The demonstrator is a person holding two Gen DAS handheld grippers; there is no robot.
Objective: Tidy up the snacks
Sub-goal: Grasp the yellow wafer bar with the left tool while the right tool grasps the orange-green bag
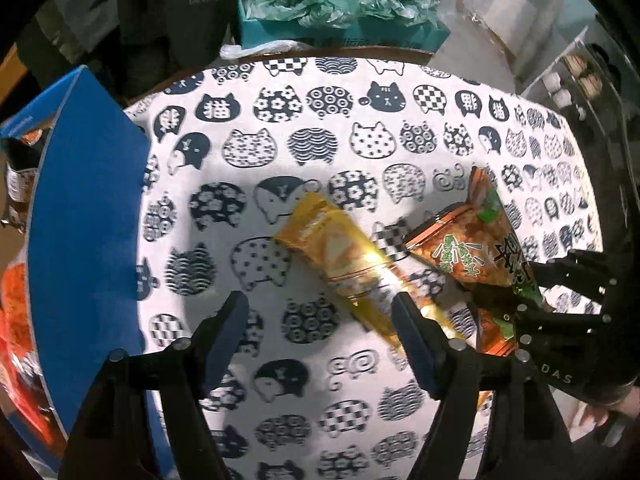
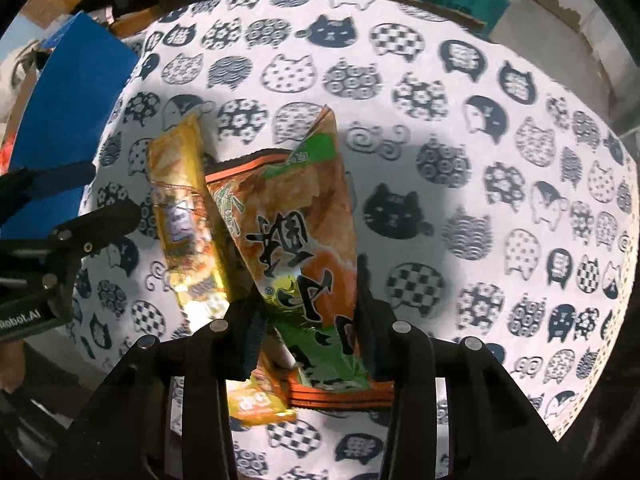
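Note:
An orange-and-green snack bag (image 2: 296, 216) lies on the cat-print tablecloth (image 2: 460, 184), with a yellow snack packet (image 2: 180, 200) beside it on the left. My right gripper (image 2: 308, 304) is shut on the near end of the orange-and-green bag. In the left wrist view the same bag (image 1: 472, 240) and the yellow packet (image 1: 340, 252) lie to the right of centre. My left gripper (image 1: 320, 312) is open and empty over the cloth, its right finger (image 1: 412, 332) next to the yellow packet. The right gripper (image 1: 520, 312) shows at the right edge there.
A blue box (image 1: 88, 240) stands at the table's left edge, with orange packets (image 1: 16, 312) inside; it also shows in the right wrist view (image 2: 76, 92). A teal box (image 1: 340, 20) with crumpled green plastic sits behind the table. A white shelf (image 1: 568, 80) stands at the far right.

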